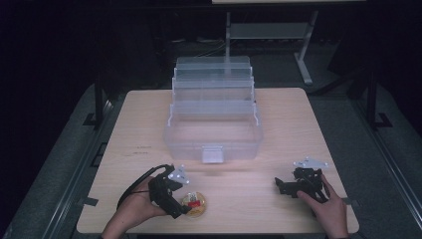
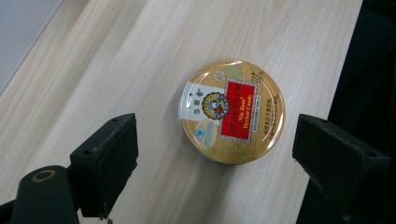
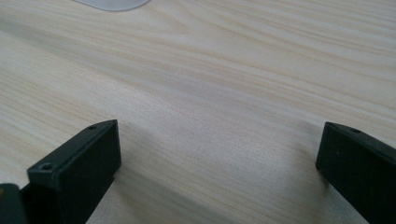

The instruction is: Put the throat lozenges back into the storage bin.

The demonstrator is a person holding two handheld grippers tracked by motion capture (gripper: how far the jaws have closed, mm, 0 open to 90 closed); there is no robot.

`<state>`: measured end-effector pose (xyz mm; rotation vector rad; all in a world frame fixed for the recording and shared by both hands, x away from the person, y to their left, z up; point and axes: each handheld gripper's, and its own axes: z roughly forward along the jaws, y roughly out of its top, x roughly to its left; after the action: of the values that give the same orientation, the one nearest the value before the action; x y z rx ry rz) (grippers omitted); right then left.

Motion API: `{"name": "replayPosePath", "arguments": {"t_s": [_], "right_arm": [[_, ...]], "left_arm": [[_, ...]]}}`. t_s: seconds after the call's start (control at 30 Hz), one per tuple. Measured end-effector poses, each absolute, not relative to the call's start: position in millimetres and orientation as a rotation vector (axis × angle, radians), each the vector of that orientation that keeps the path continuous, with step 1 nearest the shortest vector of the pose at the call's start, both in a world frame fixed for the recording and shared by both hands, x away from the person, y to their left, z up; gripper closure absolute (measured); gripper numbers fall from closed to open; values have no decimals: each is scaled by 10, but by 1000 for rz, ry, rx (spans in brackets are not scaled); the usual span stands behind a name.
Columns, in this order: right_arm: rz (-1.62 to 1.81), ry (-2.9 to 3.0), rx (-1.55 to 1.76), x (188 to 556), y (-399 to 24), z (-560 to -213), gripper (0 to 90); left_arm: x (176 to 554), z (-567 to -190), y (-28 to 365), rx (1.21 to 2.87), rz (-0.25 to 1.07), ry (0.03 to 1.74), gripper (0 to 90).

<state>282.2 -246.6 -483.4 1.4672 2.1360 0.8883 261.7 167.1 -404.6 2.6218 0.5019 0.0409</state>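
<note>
At the near left of the pale wooden table (image 1: 278, 124), the left hand (image 1: 130, 211) holds the left gripper (image 1: 185, 205) low over a round gold candy tin (image 1: 194, 204) with a red label. In the left gripper view the tin (image 2: 232, 110) lies flat between the spread jaws, touching neither, near the table's edge. Behind, at the middle of the table, stands a clear plastic tiered box (image 1: 213, 117), opened out in steps, seemingly empty, though its hazy walls make this hard to judge. At the near right, the right hand (image 1: 328, 209) holds the right gripper (image 1: 279, 185), its jaws wide apart over bare wood, grasping nothing.
</note>
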Motion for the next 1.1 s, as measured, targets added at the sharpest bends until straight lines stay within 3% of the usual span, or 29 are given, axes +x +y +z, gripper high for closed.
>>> {"name": "replayPosePath", "arguments": {"t_s": [1.1], "right_arm": [[889,2136,1468,2822,-2465,-4834,0]], "left_arm": [[2596,-4198,1332,2719,35,382,135]]}}
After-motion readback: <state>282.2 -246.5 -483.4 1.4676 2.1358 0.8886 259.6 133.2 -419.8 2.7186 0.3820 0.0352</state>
